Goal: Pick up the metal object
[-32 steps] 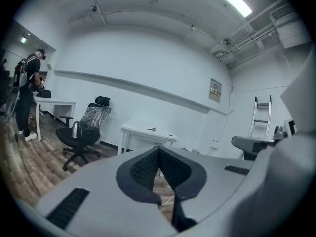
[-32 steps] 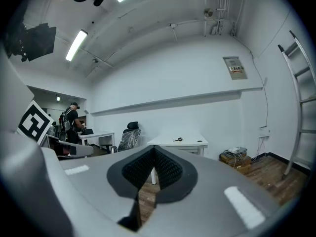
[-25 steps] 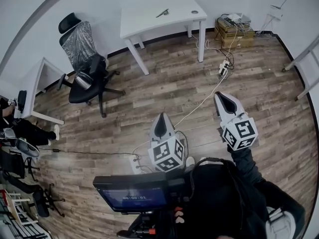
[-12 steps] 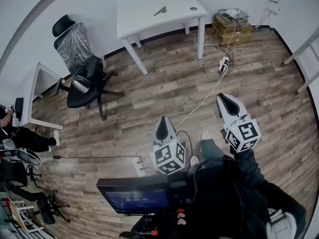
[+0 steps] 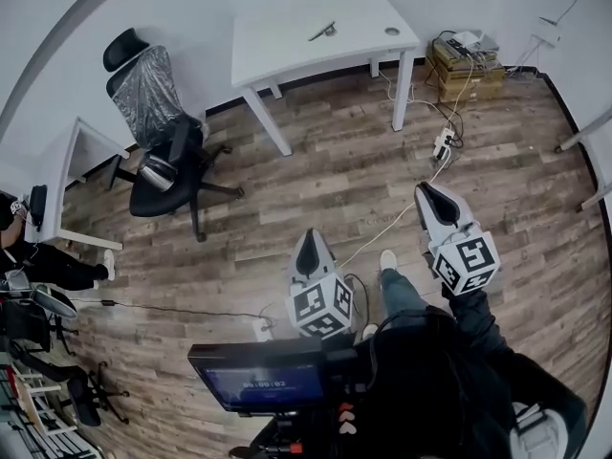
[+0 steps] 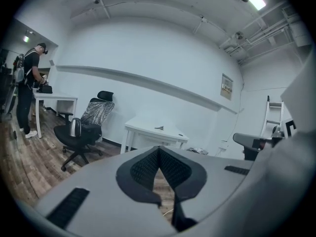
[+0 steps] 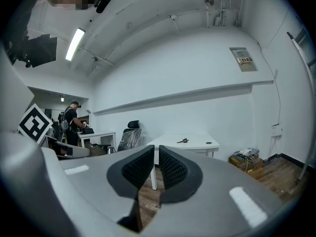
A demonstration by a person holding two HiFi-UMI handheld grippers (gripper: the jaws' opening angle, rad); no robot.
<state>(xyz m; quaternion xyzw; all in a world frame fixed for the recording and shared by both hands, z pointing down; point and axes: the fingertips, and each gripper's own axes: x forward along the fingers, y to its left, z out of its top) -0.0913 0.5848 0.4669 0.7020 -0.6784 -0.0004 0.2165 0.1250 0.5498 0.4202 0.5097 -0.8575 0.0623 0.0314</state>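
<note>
Head view: the metal object (image 5: 322, 32) lies on the white tabletop (image 5: 277, 51), near its far edge. A small round thing (image 5: 392, 32) sits toward the tabletop's right corner. The left tongs (image 5: 308, 238) and the right tongs (image 5: 432, 195) are both over the wood floor (image 5: 316, 161), well apart from the tabletop and pointing roughly toward it. A black chair (image 5: 153, 103) stands left of the tabletop with a kettle (image 5: 161, 172) on its seat. Boxes (image 5: 469, 60) sit to the tabletop's right, by the wall.

Left gripper view: the tongs' tips meet, with nothing between them. The tabletop stands far beyond them, with the object on top and the chair to its left.

Right gripper view: the tongs are closed to a thin slit and hold nothing. The tabletop is well beyond the tips, and the object lies on it.
</note>
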